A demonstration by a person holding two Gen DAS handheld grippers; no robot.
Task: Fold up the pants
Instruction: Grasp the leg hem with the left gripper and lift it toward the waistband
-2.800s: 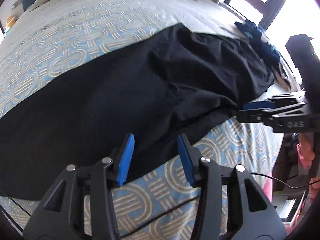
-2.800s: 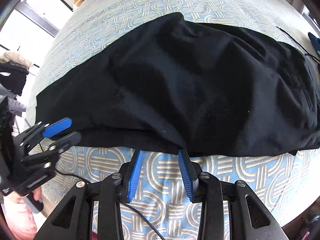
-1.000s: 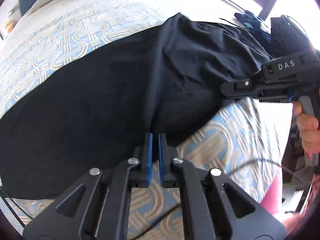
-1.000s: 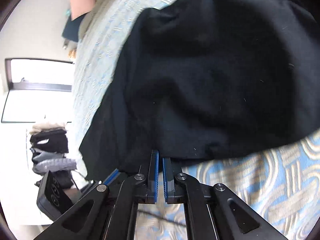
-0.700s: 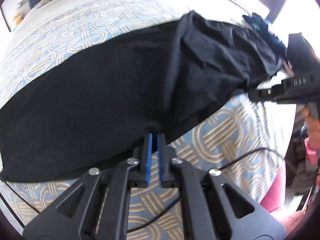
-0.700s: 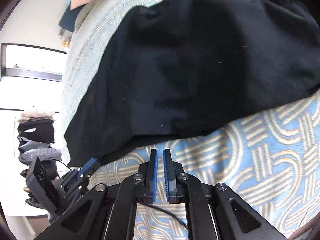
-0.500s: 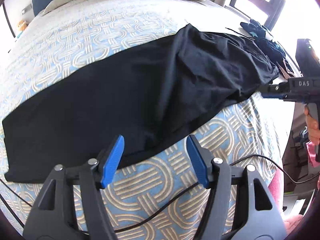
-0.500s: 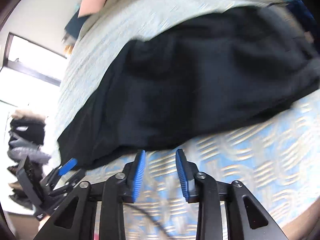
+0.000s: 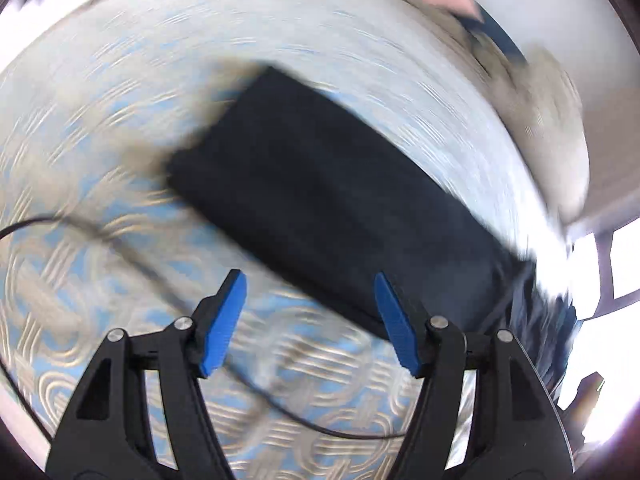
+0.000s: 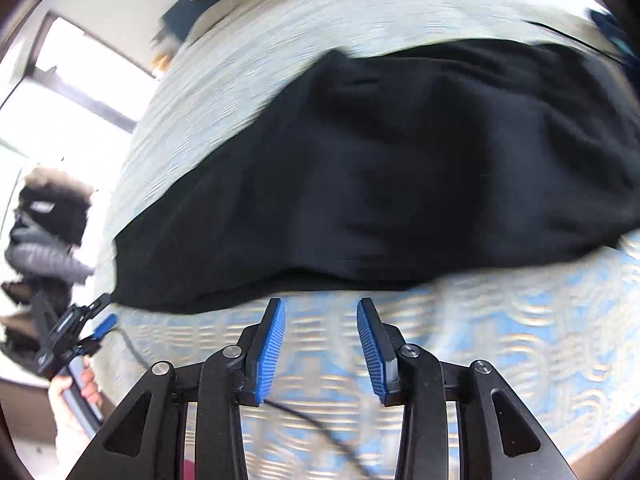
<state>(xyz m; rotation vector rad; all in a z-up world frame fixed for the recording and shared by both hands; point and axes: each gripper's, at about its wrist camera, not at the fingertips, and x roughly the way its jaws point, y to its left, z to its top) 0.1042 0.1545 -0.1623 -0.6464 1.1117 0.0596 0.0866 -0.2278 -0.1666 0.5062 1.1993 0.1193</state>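
Note:
Black pants (image 10: 400,176) lie flat and lengthwise on a blue-and-beige patterned bedspread (image 10: 500,344). In the left wrist view the pants (image 9: 340,208) run diagonally, the leg end at the upper left; the frame is motion-blurred. My left gripper (image 9: 310,322) is open and empty, just in front of the pants' near edge. It also shows in the right wrist view (image 10: 102,314) by the leg end at the far left. My right gripper (image 10: 320,342) is open and empty, just short of the near edge of the pants.
A black cable (image 9: 120,248) trails over the bedspread by the left gripper. Pillows (image 9: 560,120) lie at the head of the bed. A stack of folded clothes (image 10: 44,216) sits beyond the bed's left edge. Dark blue clothes (image 9: 540,320) lie near the waistband end.
Both grippers were shut on the pants' near edge one second ago, then let go and opened. The left gripper has swung toward the leg end; the right pulled back slightly.

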